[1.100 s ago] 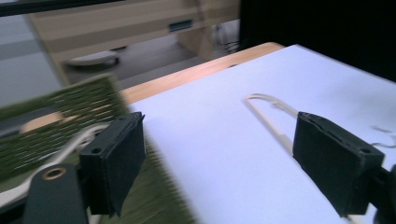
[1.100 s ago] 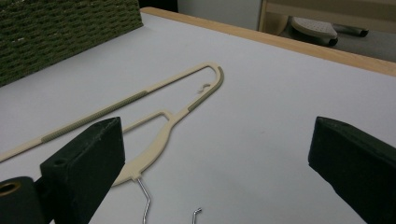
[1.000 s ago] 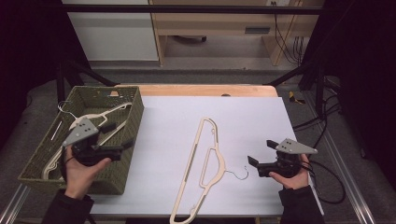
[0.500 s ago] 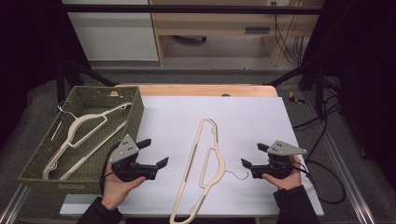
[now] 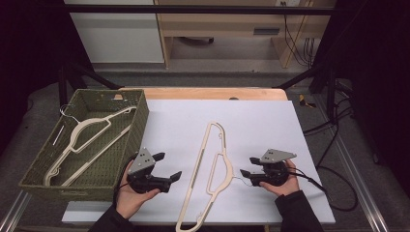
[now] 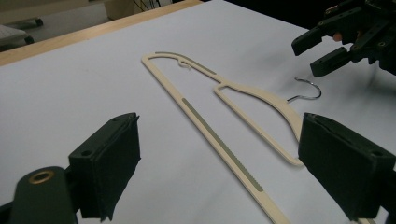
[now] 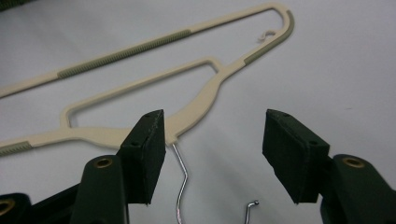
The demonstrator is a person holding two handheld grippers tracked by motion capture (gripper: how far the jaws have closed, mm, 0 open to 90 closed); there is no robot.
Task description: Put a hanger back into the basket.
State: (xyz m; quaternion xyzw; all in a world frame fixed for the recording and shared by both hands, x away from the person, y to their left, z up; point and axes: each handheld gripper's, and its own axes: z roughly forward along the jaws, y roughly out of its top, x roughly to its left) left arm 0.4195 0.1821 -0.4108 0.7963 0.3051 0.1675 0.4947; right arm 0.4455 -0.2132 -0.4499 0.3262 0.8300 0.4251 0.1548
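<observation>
A cream hanger [image 5: 209,174] lies flat at lower centre of the white tabletop [image 5: 290,125], its long axis running from the bottom edge up toward frame centre, its metal hook [image 7: 183,186] pointing right. Bare board lies open above it and on both sides. The left gripper [image 5: 169,170], jaws spread wide and empty, sits between the hanger and the green basket [image 5: 104,166]. The right gripper [image 5: 247,167] has just been closing its jaws, still parted, with the hook between them, untouched.

a cream plastic hanger [image 5: 212,176] with a metal hook [image 5: 236,178] lies flat on the white table [image 5: 300,135].
</observation>
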